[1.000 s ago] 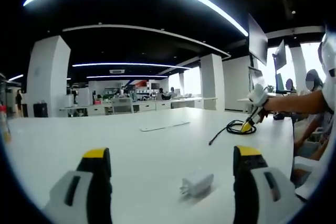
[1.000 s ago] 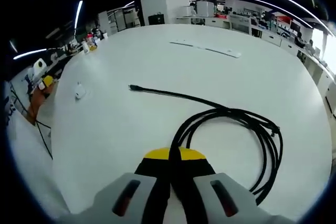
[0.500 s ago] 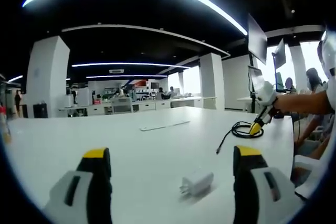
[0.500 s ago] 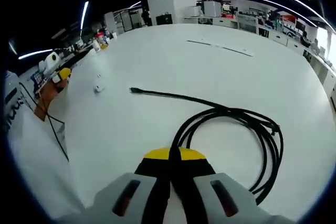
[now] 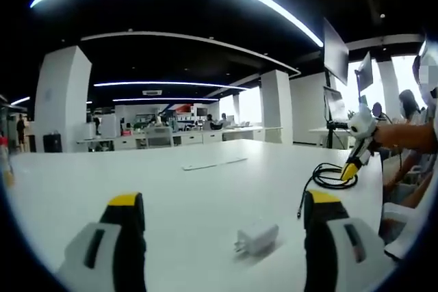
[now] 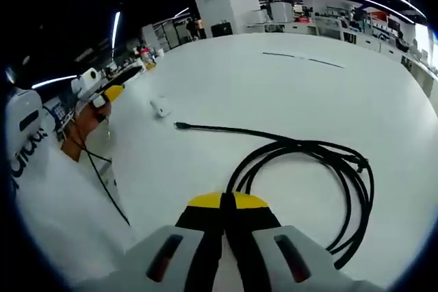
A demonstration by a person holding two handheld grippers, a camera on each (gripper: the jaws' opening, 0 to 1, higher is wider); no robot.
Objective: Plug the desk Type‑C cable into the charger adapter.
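The big white desk (image 5: 205, 189) runs wide across the left gripper view, an open office with pillars and strip lights behind it. No brand or label is readable anywhere; dark lettering on the person's white sleeve (image 6: 27, 148) in the right gripper view is too warped to make out.

The left gripper (image 5: 224, 237) hangs low over the near edge of the desk, yellow-tipped jaws wide apart and holding nothing, with the white charger adapter (image 5: 257, 239) lying on the desk between them. Far right in this view the right gripper (image 5: 356, 158) reaches in on an outstretched forearm, angled downward to the coil of black Type-C cable (image 5: 328, 177).

In the right gripper view, the right gripper (image 6: 224, 204) has its jaws pressed together on the black Type-C cable (image 6: 308, 158), which loops on the desk (image 6: 287, 94) to the right while one end runs left to its plug (image 6: 181, 126). The plug lies free, near the charger adapter (image 6: 161, 108) but apart from it. At far left the left gripper (image 6: 102, 90) shows in the person's hand (image 6: 85, 121).

A long white strip (image 5: 213, 163) lies far across the desk.
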